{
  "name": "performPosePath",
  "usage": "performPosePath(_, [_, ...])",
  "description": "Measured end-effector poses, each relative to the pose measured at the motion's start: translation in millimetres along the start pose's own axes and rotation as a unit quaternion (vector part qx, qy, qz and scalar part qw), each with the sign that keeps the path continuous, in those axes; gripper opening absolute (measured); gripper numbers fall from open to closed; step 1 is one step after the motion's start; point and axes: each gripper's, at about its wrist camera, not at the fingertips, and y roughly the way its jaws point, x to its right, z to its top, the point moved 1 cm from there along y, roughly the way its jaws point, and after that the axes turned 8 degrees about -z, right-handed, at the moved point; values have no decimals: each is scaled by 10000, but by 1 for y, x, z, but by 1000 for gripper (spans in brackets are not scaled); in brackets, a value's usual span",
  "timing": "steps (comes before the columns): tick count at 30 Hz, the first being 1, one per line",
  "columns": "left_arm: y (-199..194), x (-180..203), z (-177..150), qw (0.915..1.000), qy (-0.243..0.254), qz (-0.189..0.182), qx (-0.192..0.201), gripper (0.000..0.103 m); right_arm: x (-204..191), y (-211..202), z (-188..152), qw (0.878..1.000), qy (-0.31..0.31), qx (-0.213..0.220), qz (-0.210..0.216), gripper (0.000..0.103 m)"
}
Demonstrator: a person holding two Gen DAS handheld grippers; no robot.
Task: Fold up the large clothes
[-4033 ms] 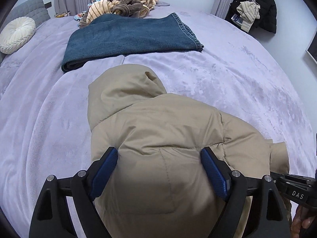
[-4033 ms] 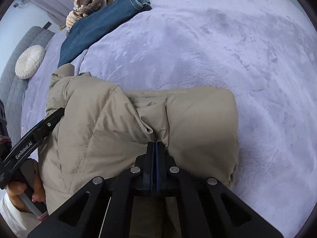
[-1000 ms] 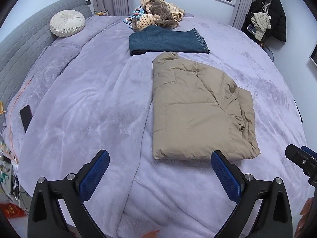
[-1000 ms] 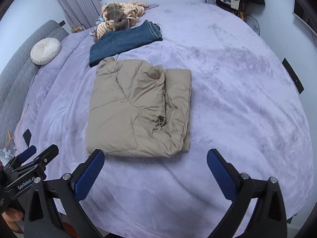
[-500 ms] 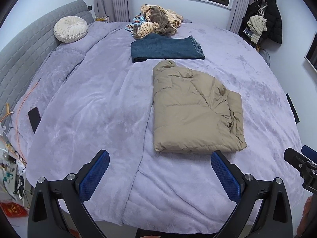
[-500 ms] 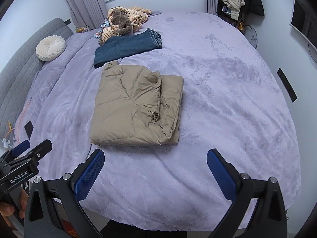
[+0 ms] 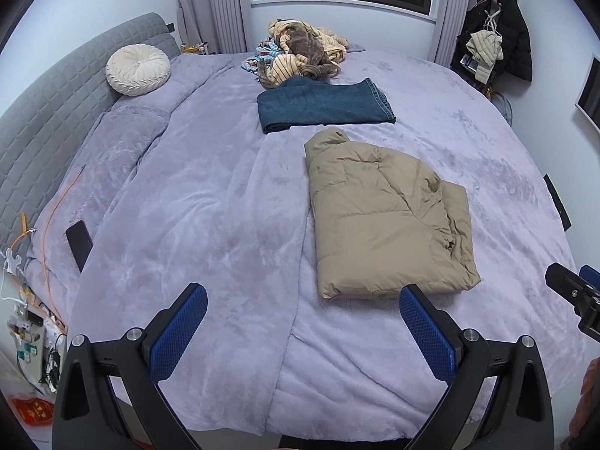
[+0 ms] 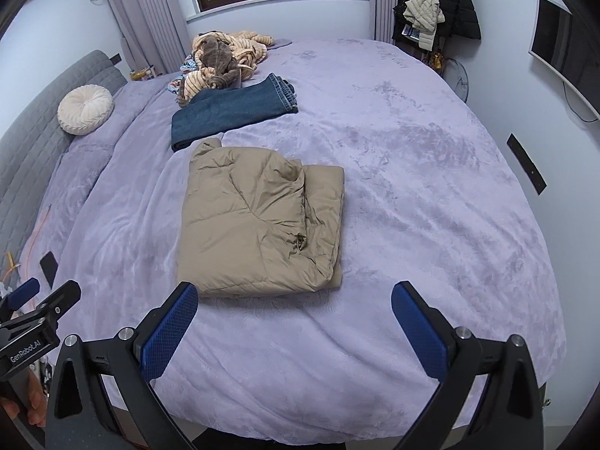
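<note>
A tan puffer jacket lies folded into a rectangle on the lilac bed, its hood pointing toward the far side. It also shows in the right wrist view. My left gripper is open and empty, held back above the bed's near edge, well short of the jacket. My right gripper is open and empty too, just short of the jacket's near hem. Folded blue jeans lie beyond the jacket, also seen in the right wrist view.
A heap of unfolded striped and brown clothes sits at the far side of the bed. A round cream cushion leans on the grey headboard. A dark phone lies at the bed's left edge. Coats hang at the back right.
Both grippers have let go of the jacket, opened and pulled back and up from the bed. The jacket stays folded and now looks smaller and farther away.
</note>
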Motion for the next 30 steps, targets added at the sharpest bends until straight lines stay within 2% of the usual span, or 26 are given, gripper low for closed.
performPosePath(30, [2, -7, 3, 10000, -45, 48, 3, 103, -3, -1, 4, 10000, -38, 12, -36, 103])
